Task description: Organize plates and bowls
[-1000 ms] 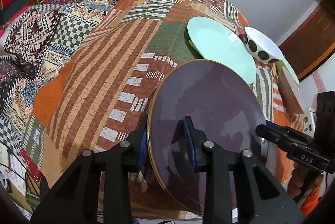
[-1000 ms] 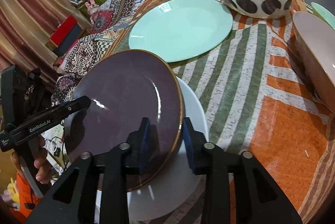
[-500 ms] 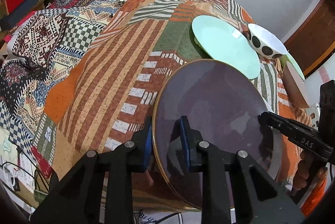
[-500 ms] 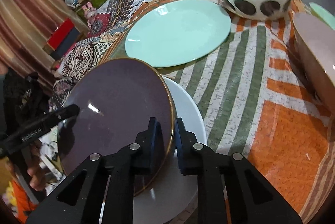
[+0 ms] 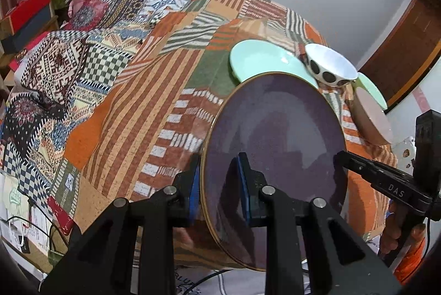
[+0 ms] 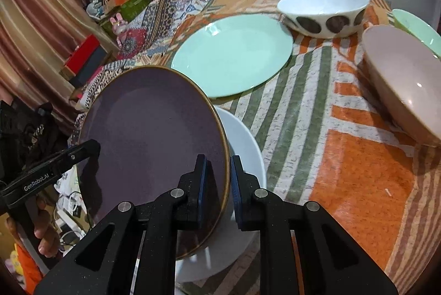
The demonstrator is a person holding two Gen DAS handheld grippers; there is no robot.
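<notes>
- Purple plate [image 5: 275, 146] with a thin gold rim hangs tilted above the near edge of the patchwork-covered table [image 6: 358, 171], raised off the white plate [image 6: 242, 146] that lies beneath it at that edge
- left gripper [image 5: 217, 182] is clamped on the purple plate's rim, one blue pad behind the edge and one on the face; its jaws have just been closing, with the rim between them
- right gripper [image 6: 217, 184] is pinched on the opposite rim, one pad on each side of the gold edge; its jaws too have just been closing on that rim
- a mint-green plate [image 6: 234, 52] lies flat towards the middle of the table, just beyond the purple one
- a white bowl with dark spots [image 6: 322, 11] stands behind the mint-green plate, near the far edge; a pink bowl [image 6: 405, 85] leans at the right edge, with a green dish [image 6: 419, 27] behind it
- the purple plate looks like glazed ceramic: stiff, fairly heavy for its thinness, slick under the pads and likely to chip or break if dropped
- its rim is the only part a narrow jaw can take, and opposite sides share the weight and stop it from swinging
- judged from the layout, the plates are being gathered into one stack, so this one probably has to be lowered flat and gently onto another
</notes>
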